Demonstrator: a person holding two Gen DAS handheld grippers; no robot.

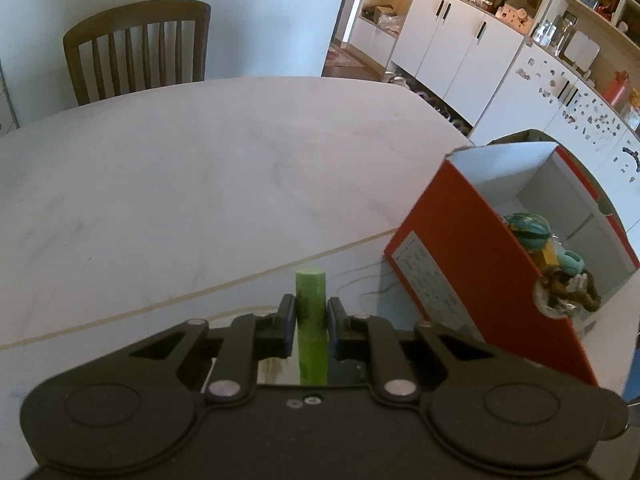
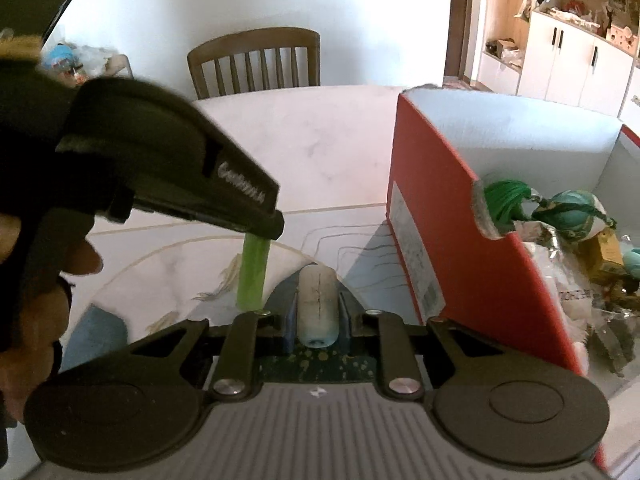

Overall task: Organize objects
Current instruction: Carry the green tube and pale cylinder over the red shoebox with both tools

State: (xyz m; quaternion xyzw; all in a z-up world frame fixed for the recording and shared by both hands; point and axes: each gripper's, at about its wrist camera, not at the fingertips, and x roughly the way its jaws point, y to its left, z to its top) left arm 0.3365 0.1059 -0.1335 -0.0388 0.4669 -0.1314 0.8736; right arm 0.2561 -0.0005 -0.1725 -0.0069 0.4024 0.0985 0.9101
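1. The left gripper [image 1: 311, 316] is clenched on a green stick [image 1: 311, 320], which stands upright between its jaws, top end poking above the fingertips.
2. In the right wrist view that same stick [image 2: 253, 276] hangs below the left gripper [image 2: 264, 232], lower end down near the table [image 2: 320, 140], just left of the right jaws.
3. The right gripper [image 2: 318, 312] grasps a pale cylinder [image 2: 318, 304], lying lengthwise along the jaws with its round end facing the camera.
4. A red box [image 1: 472, 264] sits open to the right of the left jaws, white inside, with a printed label on its near wall.
5. The same box [image 2: 440, 216] stands just right of the right jaws; its near rim is torn at one spot.
6. Inside the box lie mixed toys [image 2: 568, 212]: green thread-like stuff, a teal rounded piece, a yellowish block and crinkled wrap.
7. A person's hand [image 2: 44, 300] grips the left tool's handle, at the far left of the right jaws.
8. Beyond both jaws, across the table, stands a chair [image 1: 140, 52]; white cabinets [image 1: 452, 40] are off to the right.
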